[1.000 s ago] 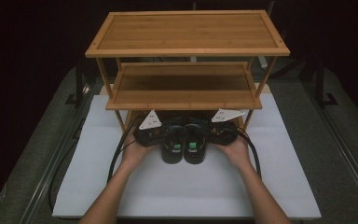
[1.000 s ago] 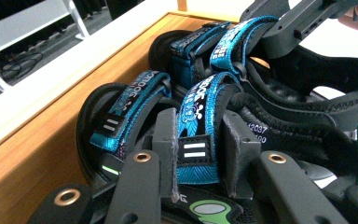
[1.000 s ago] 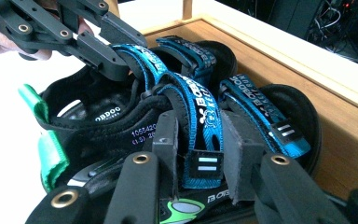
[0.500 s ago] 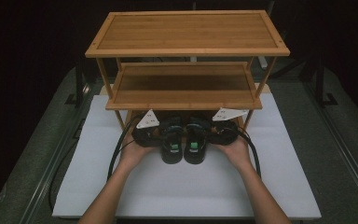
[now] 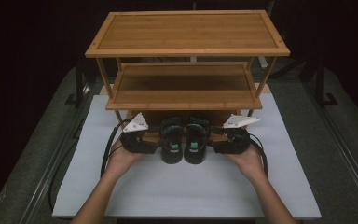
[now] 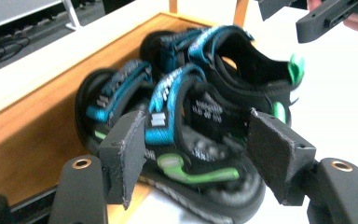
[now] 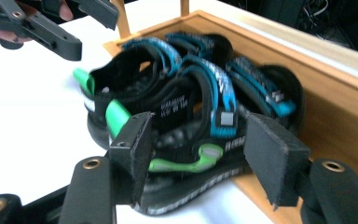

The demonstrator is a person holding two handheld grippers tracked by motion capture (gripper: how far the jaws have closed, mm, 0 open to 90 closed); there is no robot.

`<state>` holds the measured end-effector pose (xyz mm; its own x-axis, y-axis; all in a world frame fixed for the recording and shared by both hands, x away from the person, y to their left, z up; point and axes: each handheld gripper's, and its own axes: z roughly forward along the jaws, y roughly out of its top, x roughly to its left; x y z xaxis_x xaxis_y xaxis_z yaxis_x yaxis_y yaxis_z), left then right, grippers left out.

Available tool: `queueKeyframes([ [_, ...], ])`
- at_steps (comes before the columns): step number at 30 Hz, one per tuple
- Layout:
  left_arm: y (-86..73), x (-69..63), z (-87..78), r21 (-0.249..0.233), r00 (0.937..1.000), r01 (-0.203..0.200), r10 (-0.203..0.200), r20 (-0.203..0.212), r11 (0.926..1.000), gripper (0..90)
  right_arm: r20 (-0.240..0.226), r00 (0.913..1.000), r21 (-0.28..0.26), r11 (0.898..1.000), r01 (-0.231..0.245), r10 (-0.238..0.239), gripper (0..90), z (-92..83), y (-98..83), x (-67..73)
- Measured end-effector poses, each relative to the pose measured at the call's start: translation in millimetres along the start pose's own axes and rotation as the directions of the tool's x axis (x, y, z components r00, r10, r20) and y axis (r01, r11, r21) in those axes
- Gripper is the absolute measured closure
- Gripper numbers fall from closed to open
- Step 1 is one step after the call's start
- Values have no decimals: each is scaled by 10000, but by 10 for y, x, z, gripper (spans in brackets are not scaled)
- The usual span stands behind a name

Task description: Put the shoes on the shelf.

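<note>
Two black sandals with blue straps and green heel tabs sit side by side, toes on the bottom board of a bamboo rack (image 5: 186, 95) and heels out over the white mat (image 5: 182, 186).

The left gripper (image 5: 145, 142) comes in from the outer side of the left sandal (image 5: 171, 145). Its jaws have just been opening and now stand apart — in the left gripper view the sandal (image 6: 186, 154) lies straight ahead between the two pads (image 6: 123, 154), with the near pad just beside the blue strap and the far pad off the heel end; neither pad presses on it. Beyond this sandal, farther from the gripper, lies the right sandal (image 6: 233, 65).

The right gripper (image 5: 219, 142) mirrors this at the outer side of the right sandal (image 5: 196, 145). Its jaws have also just been opening and are parted — in the right gripper view the sandal (image 7: 191, 154) sits ahead in the gap between the pads (image 7: 272, 156), not clamped. The left sandal (image 7: 135, 79) lies past it, and the rack's board edge (image 7: 335, 93) runs just to the right of the jaws.

Each hand (image 5: 121, 161) cups its gripper from below, near the mat.
</note>
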<state>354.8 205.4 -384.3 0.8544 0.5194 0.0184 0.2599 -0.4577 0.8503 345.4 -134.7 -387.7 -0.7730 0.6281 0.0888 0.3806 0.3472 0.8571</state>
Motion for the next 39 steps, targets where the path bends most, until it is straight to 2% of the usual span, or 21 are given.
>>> queueKeyframes([
  [4, -124, -32, -47, 217, 9996, 232, -235, 129, 9995, 342, -31, 9997, 168, 9996, -227, 228, 390, -50, -117, 21],
  [6, -217, -64, -42, 462, 9996, 230, -238, 165, 9987, 328, 30, 9996, 451, 9986, -269, 268, 372, -51, -198, 41],
  [10, -294, -76, -6, 583, 9992, 374, -383, 136, 9976, 308, 95, 9990, 601, 9973, -430, 425, 341, -27, -318, 72],
  [12, -346, -92, 76, 876, 9985, 497, -516, 189, 9949, 285, 104, 9990, 790, 9959, -448, 441, 316, 16, -363, 86],
  [16, -376, -128, 173, 1044, 9994, 326, -339, 106, 9940, 201, 121, 9994, 1218, 9920, -345, 333, 275, 138, -416, 138],
  [17, -391, -139, 217, 1234, 9998, 200, -208, 46, 9922, 188, 118, 9995, 1295, 9911, -308, 295, 269, 164, -422, 151],
  [21, -425, -154, 280, 1420, 9999, 109, -116, 45, 9898, 164, 69, 9997, 1438, 9893, -228, 220, 248, 249, -445, 176],
  [23, -453, -149, 324, 1649, 10000, -10, 10, -1, 9863, 153, 108, 9999, 1489, 9888, -135, 120, 235, 289, -451, 190],
  [27, -476, -159, 382, 1648, 10000, 13, 2, -95, 9863, 133, 219, 9998, 1555, 9878, -66, 32, 217, 360, -458, 199],
  [34, -488, -221, 485, 1840, 9985, -447, 495, -219, 9819, 83, 317, 9992, 1733, 9847, 187, -245, 176, 480, -459, 262],
  [38, -490, -218, 487, 1781, 9987, -409, 454, -210, 9832, 79, 416, 9985, 1770, 9839, 263, -341, 167, 501, -454, 276],
  [39, -483, -223, 492, 1769, 9982, -493, 544, -242, 9830, 78, 457, 9984, 1761, 9841, 247, -332, 167, 504, -454, 283],
])
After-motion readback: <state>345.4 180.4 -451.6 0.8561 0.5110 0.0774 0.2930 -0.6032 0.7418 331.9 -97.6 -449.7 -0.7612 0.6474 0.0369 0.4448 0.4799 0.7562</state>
